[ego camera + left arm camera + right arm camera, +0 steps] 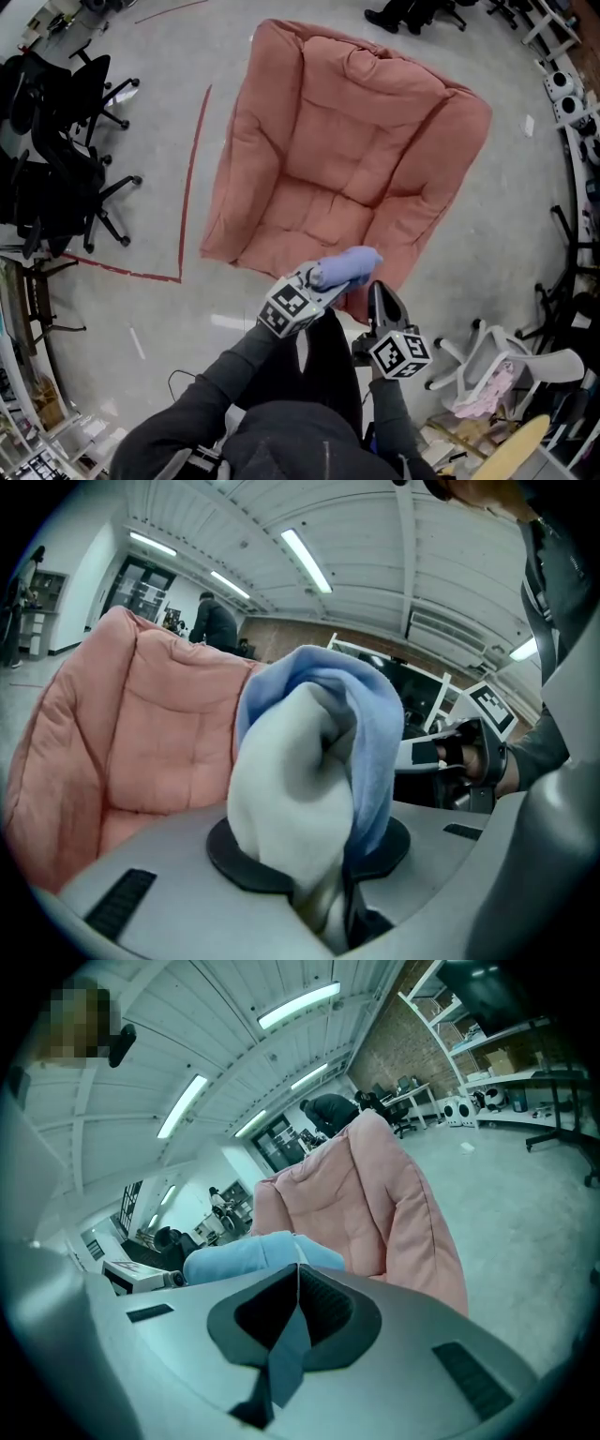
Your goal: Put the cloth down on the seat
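Head view | left hand-held gripper [323, 276] clamps blue cloth [350, 265] | over pink seat [328, 141]

Below me the grey floor [159, 319] carries the pink seat [337, 159]. Red tape [190, 178] runs along its left, black chairs [66, 141] stand farther left, and a white chair [511, 361] is at my right.

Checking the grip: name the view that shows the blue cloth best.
Left gripper view: the blue cloth fills the centre, pinched in the left gripper. Head view shows it small; right gripper view, only an edge.
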Demonstrator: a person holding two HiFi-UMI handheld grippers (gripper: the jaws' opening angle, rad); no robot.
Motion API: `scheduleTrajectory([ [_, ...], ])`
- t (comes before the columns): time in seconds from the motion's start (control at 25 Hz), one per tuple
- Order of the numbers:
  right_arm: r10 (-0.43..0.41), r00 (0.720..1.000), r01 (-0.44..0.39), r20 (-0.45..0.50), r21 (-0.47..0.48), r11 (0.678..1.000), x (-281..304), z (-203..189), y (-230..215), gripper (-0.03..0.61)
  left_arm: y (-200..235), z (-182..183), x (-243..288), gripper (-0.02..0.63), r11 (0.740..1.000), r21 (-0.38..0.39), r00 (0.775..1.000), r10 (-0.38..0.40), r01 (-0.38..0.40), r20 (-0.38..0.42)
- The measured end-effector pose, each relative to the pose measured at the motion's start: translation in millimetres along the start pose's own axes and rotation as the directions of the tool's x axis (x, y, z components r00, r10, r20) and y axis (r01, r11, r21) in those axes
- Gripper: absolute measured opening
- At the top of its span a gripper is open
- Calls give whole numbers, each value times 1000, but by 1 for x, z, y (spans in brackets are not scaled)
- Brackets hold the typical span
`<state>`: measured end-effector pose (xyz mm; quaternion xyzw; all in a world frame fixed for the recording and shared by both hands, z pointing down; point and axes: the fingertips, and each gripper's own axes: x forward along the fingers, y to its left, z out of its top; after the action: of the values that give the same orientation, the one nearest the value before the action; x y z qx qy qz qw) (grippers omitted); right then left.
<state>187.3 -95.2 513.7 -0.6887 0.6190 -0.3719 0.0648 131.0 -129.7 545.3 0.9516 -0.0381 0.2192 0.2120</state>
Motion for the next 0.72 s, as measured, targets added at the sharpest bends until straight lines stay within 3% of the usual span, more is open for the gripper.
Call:
scheduleTrajectory([
  [0.24,15,1000,-15,-8,-2,1000,28,-7,-2,12,28,-21,12,115,1000,13,999,6,-6,-33],
  [0.72,44,998,-44,-43,-8,999,78,-29,-2,12,88,-54,23,115,994,-60,996,88,-89,-13],
])
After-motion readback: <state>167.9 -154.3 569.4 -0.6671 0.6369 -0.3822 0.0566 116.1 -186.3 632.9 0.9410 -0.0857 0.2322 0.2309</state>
